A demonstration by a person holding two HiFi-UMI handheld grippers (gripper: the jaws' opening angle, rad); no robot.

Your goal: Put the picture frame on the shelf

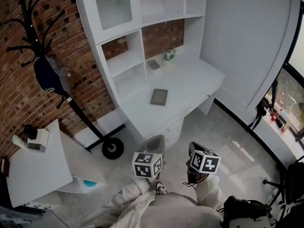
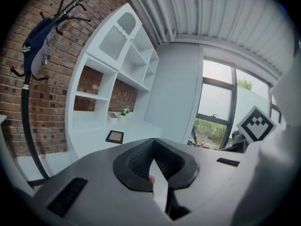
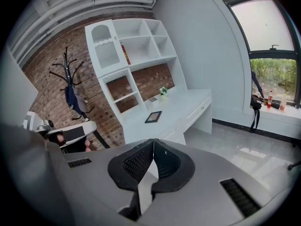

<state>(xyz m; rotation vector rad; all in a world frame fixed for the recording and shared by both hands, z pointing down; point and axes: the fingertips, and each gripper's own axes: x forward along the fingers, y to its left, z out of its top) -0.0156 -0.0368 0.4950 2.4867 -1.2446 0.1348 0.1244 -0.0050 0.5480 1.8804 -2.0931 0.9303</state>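
Note:
A dark-rimmed picture frame (image 1: 159, 97) lies flat on the white desk (image 1: 190, 82); it also shows small in the left gripper view (image 2: 114, 136) and the right gripper view (image 3: 153, 117). White shelves (image 1: 124, 61) rise behind the desk. My left gripper (image 1: 153, 146) and right gripper (image 1: 192, 151) hang low near my body, well short of the desk. Both have their jaws pressed together at the tips with nothing between them, as seen for the left gripper (image 2: 153, 150) and the right gripper (image 3: 153, 150).
A small potted plant (image 1: 169, 54) and a grey flat item (image 1: 153, 64) sit at the desk's back. A black coat rack (image 1: 42, 56) with a dark cap stands left. A white side table (image 1: 33, 167) is at lower left. Windows (image 1: 294, 80) lie right.

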